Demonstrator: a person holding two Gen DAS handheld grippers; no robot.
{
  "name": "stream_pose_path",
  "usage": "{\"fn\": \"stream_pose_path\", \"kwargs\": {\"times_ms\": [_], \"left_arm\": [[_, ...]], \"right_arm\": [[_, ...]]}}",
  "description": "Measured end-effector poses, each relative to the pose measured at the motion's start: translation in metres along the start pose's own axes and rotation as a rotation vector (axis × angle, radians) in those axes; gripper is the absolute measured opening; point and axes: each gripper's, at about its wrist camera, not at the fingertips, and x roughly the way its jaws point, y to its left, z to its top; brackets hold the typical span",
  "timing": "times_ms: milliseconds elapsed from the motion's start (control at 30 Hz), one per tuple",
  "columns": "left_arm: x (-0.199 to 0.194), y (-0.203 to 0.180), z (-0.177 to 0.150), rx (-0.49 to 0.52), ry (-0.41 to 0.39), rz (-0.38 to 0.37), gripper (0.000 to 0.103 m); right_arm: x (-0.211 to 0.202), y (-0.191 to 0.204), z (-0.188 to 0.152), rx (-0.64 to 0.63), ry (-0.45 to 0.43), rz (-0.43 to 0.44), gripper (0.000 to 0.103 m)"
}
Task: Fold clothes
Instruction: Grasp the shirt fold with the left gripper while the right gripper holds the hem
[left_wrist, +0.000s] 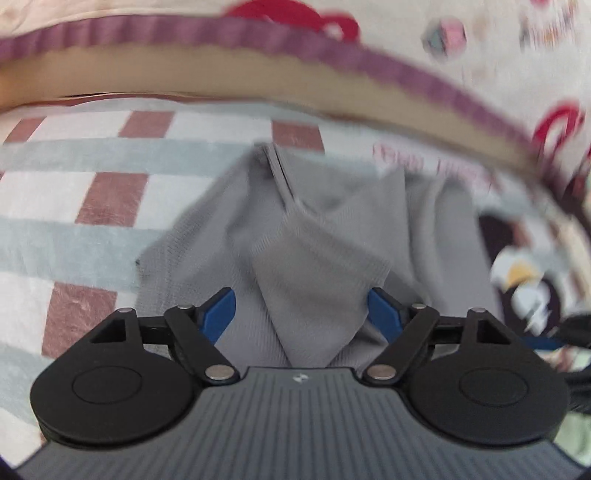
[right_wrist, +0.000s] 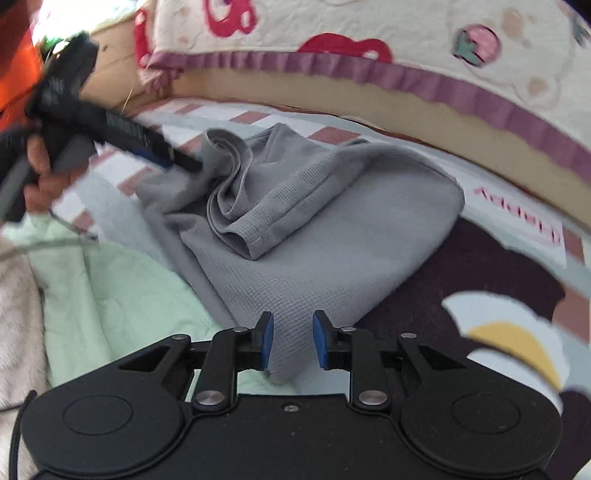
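Left gripper (left_wrist: 302, 314): jaws stand wide, blue pads (left_wrist: 218, 314) at either side of a fold of the grey garment (left_wrist: 314, 236). Cloth lies between the pads but they do not press on it; nothing held.

Right gripper (right_wrist: 293, 339): jaws partly apart, narrow gap. The near corner of the grey garment (right_wrist: 325, 251) lies in the gap at lower centre of the frame; pads look clear of the cloth, so no grip.

Right wrist view, upper left: the left gripper (right_wrist: 184, 162) seen from the side, held in a person's hand (right_wrist: 40, 173), its tip at the bunched left edge of the garment. Orange sleeve (right_wrist: 18, 55) in the corner above it.

Garment: grey ribbed knit, centre of both views, partly folded; a sleeve with open cuff doubled over the body.

Underneath: checked blanket (left_wrist: 92, 177) in white, pale blue and brownish red. Pale green cloth (right_wrist: 122, 288) at lower left of the right wrist view, touching the garment's edge. Dark cartoon-print patch (right_wrist: 480, 295) at lower right.

Behind, across the top of both views: patterned bedcover with purple frill (right_wrist: 369, 70) above a tan mattress edge (right_wrist: 332, 96).

No containers visible.
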Motion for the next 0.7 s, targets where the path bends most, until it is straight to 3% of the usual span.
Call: {"fn": "stream_pose_path", "kwargs": {"times_ms": [100,267,333,367,400,500,567,600,633,700], "left_arm": [[0.025,-0.01,-0.001,0.026,0.051,0.043,0.079],[0.035,-0.017,0.0,0.047,-0.005,0.077,0.08],[0.03,-0.017,-0.001,0.062,-0.032,0.078,0.054],[0.026,-0.017,-0.002,0.072,-0.043,0.078,0.024],[0.022,-0.015,-0.003,0.076,-0.056,0.085,0.011],[-0.005,0.007,-0.002,-0.041,-0.098,0.076,0.011],[-0.021,0.028,-0.007,-0.172,-0.108,0.022,0.012],[-0.025,0.038,-0.01,-0.226,-0.101,-0.005,0.014],[-0.025,0.045,-0.015,-0.253,-0.082,-0.02,0.016],[-0.021,0.048,-0.018,-0.266,-0.048,-0.029,0.052]], "right_arm": [[0.004,0.005,-0.007,-0.012,-0.013,-0.019,0.044],[0.012,0.016,-0.012,-0.055,-0.01,-0.077,0.054],[0.014,0.017,-0.014,-0.039,-0.014,-0.105,0.056],[0.015,0.015,-0.016,-0.026,-0.006,-0.116,0.057],[0.017,0.013,-0.018,-0.009,0.005,-0.126,0.057],[0.015,0.008,-0.024,0.001,-0.003,-0.109,0.053],[0.014,0.005,-0.028,0.008,-0.01,-0.098,0.015],[0.013,0.005,-0.029,-0.007,-0.009,-0.085,0.008],[0.011,0.006,-0.03,-0.015,-0.014,-0.089,0.008],[0.011,0.004,-0.031,-0.002,-0.015,-0.088,0.008]]}}
